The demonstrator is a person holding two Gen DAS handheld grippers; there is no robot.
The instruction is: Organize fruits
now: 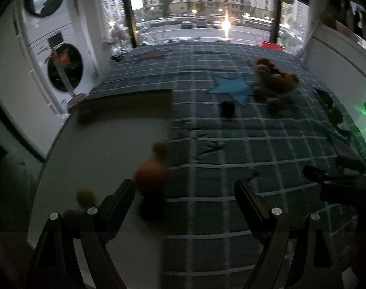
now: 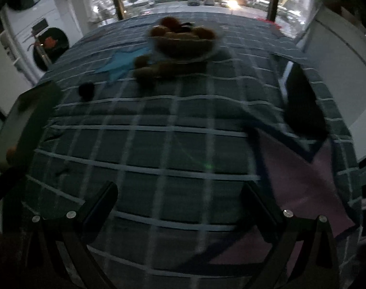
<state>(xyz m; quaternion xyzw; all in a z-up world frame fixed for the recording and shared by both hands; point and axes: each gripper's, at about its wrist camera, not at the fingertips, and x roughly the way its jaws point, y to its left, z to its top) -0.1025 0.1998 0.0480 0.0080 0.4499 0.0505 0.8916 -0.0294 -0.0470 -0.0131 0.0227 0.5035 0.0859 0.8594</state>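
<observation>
A bowl of brownish fruits (image 2: 183, 41) stands at the far side of the checked cloth; it also shows in the left wrist view (image 1: 276, 79). Loose brown fruits (image 2: 144, 68) lie in front of it. A dark round fruit (image 2: 86, 90) lies alone on the cloth, also in the left wrist view (image 1: 227, 108). On a pale tray (image 1: 98, 154) at the left lie an orange fruit (image 1: 150, 178), a smaller one (image 1: 160, 149) and a yellowish one (image 1: 86, 197). My left gripper (image 1: 185, 187) is open, its left finger beside the orange fruit. My right gripper (image 2: 180, 192) is open and empty above the cloth.
A dark flat object (image 2: 303, 101) lies on the cloth at the right, by a pink star patch (image 2: 298, 180). Stacked washing machines (image 1: 55, 55) stand at the left. A window (image 1: 202, 7) is behind the table. The other gripper (image 1: 327, 178) shows at the right edge.
</observation>
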